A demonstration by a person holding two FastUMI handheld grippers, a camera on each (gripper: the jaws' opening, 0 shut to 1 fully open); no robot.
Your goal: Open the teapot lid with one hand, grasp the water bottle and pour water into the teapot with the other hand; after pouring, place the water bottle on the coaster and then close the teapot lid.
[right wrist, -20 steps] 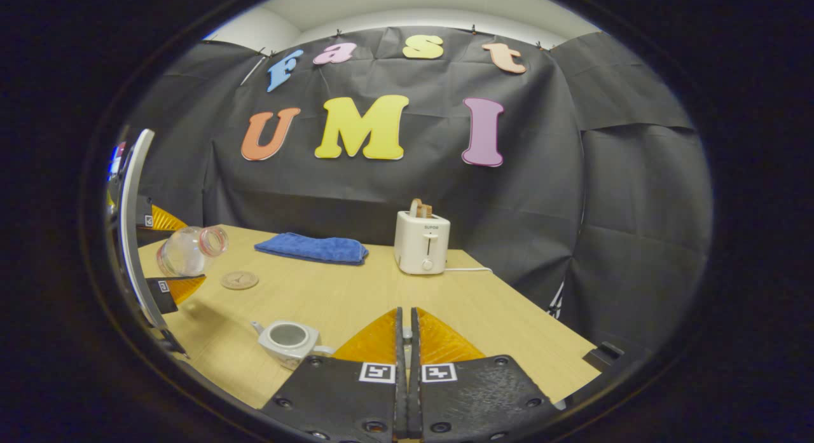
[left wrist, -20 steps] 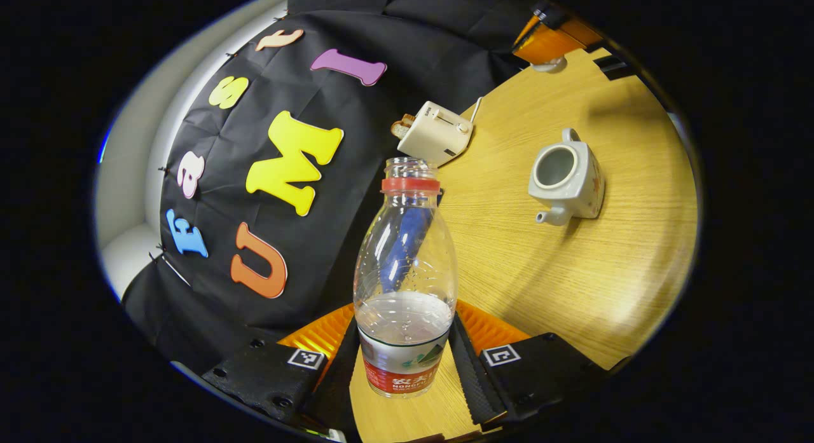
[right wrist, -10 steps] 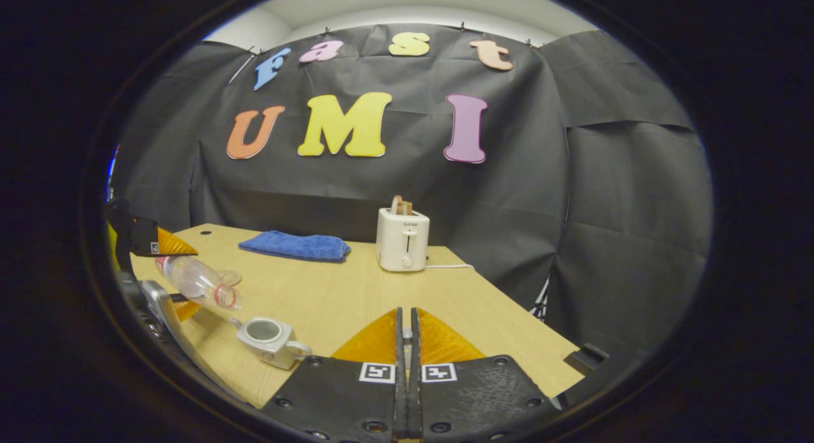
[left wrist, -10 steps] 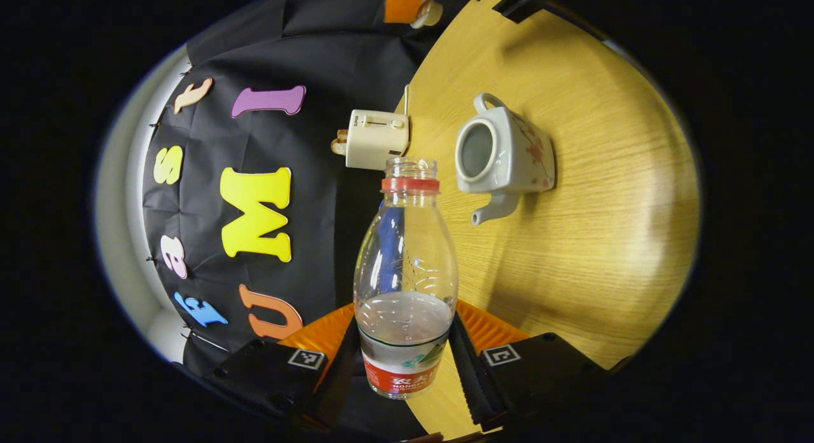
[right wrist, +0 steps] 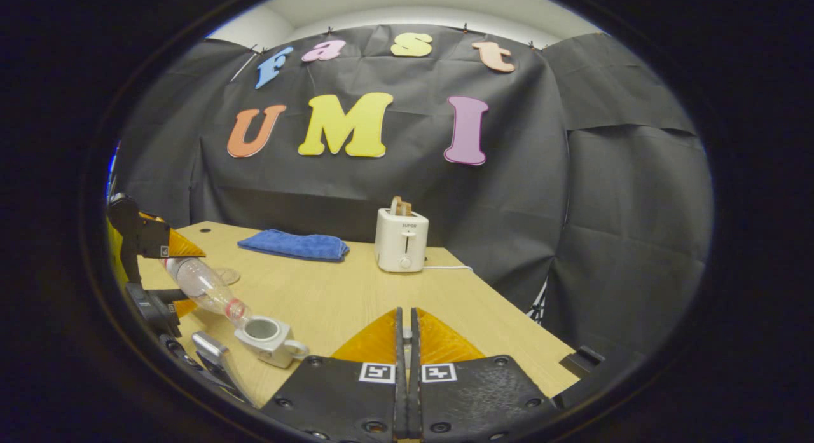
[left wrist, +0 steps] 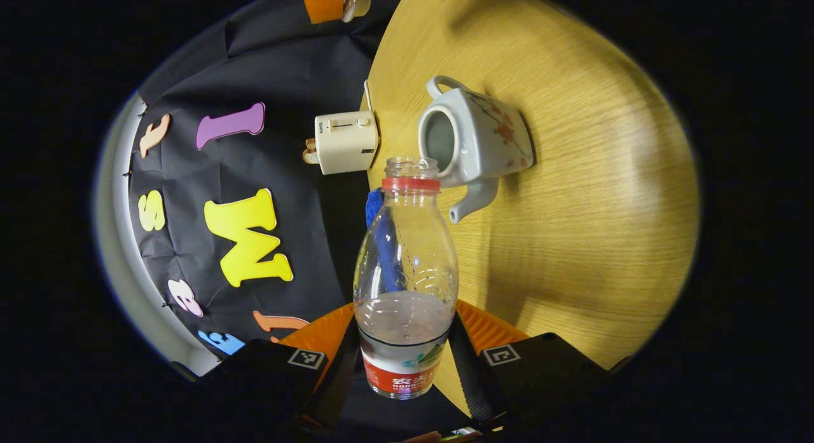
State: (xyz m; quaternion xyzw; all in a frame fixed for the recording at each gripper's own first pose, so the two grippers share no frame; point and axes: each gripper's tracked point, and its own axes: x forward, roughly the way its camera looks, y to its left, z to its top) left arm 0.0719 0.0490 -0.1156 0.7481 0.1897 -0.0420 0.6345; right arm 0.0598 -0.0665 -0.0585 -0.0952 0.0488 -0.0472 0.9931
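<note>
While you tip the clear plastic water bottle with the red neck ring [left wrist: 406,265] toward the white ceramic teapot with a red flower print [left wrist: 474,138], your left gripper [left wrist: 406,367] is clamped on the bottle's labelled lower body, one finger pressing on each side. The bottle has no cap, and what water it holds sits low, just above the label. Seen from the left gripper view, its open mouth lies right at the rim of the teapot's round opening; whether the two touch you cannot tell from there. In the right gripper view the bottle [right wrist: 203,287] slants down with its mouth just over the teapot [right wrist: 267,338], and the left gripper [right wrist: 152,252] holds it from the far end.

The teapot stands upright on the light wooden table [left wrist: 572,239] with its lid off, handle on one side, spout on the other. Beyond the teapot, against the black cloth wall, stands a cream two-slot toaster with a slice of bread in it [right wrist: 402,241], its cord trailing off to one side. Left of the toaster lies a folded blue cloth [right wrist: 294,245]. A small round coaster [right wrist: 227,276] lies on the table just behind the tilted bottle.

Your right gripper [right wrist: 405,341] is above the table on the near side of the teapot, its two fingers pressed together. At the top edge of the left gripper view that gripper holds a small pale knobbed piece [left wrist: 355,3].
</note>
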